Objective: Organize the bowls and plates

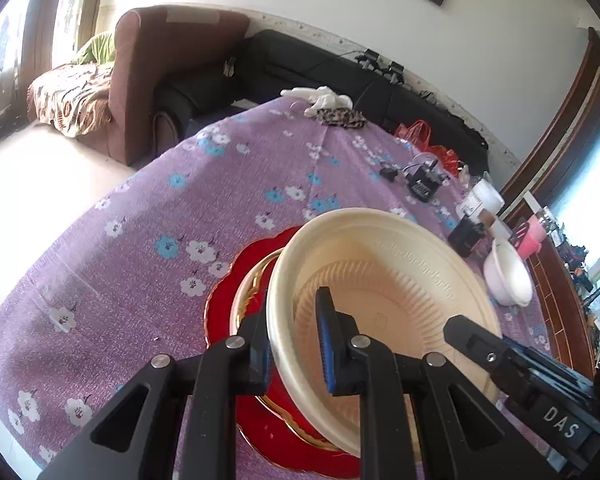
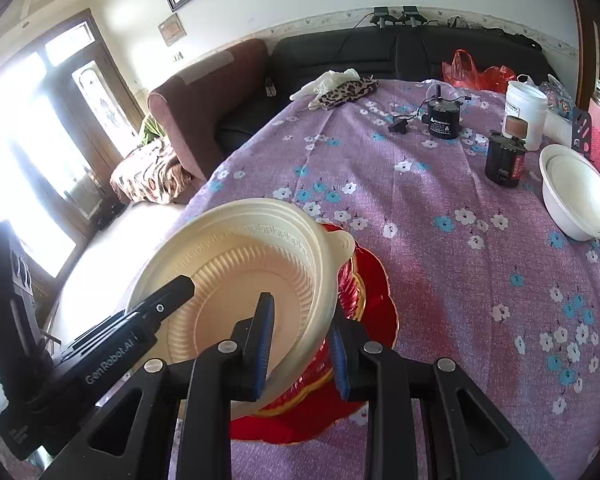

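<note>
Black jaws of left gripper (image 1: 294, 344) at bottom centre of left wrist view, narrow, pinched on near rim of cream bowl (image 1: 384, 300). Right gripper (image 2: 300, 346) at bottom centre of right wrist view, likewise narrow, clamped on opposite rim of same bowl. Bowl carried tilted, low over red plate (image 1: 228, 292) with gold edging, on purple flowered tablecloth (image 1: 140, 220). Whether bowl's underside touches red plate: hard to tell, hidden behind bowl wall.

Risks from here:
- Thin rim flexing or slipping out of one grip if hands drift apart or twist unevenly; bowl then dropping onto red plate.
- Tilt too steep at set-down: bowl landing on edge, sliding off centre, nudging red plate toward table edge at frame's lower left.
- Uneven release: one side dropping first, bowl rocking.

White bowl (image 2: 576, 196) at right of frame, well apart, not at risk.
</note>
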`<state>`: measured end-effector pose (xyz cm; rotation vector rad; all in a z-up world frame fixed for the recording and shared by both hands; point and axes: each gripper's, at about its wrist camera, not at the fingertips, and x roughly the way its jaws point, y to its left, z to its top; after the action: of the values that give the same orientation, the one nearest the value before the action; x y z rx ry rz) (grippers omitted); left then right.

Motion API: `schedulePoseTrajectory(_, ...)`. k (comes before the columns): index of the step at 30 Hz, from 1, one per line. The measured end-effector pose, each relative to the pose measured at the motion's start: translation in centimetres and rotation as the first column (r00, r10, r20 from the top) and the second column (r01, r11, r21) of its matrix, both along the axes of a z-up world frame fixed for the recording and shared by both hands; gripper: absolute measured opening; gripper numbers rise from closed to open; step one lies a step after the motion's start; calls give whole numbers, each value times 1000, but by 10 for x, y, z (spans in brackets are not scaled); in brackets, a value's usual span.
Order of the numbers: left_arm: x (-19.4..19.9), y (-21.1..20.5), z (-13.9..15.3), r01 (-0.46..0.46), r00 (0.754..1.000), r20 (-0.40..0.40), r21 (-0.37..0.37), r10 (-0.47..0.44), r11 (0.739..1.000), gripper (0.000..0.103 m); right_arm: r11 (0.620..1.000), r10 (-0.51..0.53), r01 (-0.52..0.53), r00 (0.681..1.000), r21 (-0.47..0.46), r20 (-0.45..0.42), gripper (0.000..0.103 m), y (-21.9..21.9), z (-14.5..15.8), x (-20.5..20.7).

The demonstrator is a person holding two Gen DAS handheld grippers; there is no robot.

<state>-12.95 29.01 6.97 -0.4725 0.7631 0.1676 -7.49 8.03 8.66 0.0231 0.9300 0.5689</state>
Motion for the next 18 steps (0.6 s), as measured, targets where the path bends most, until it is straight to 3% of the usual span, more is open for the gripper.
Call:
schedulePoseTrajectory(8,6,9,-12,-10,1000,-18,-26,10,1000,20,999,-2,2,1000,-42,5,29,15,-13,6)
schedulePoseTrajectory(12,3,5,-6,14,1000,9,-24,-13,1000,44,999,-19,19,1000,-43,15,29,16,-15,7)
schedulePoseTrajectory(15,-4,-1,5,11,999,42,13,-12,1000,60,999,-29,30,999,-32,24,45,13,-17,8)
schedulePoseTrajectory(18,-15,-5,18,-3,996,87,54,-2,999,69,999,-34,35,999,-13,29,47,10,-14,6)
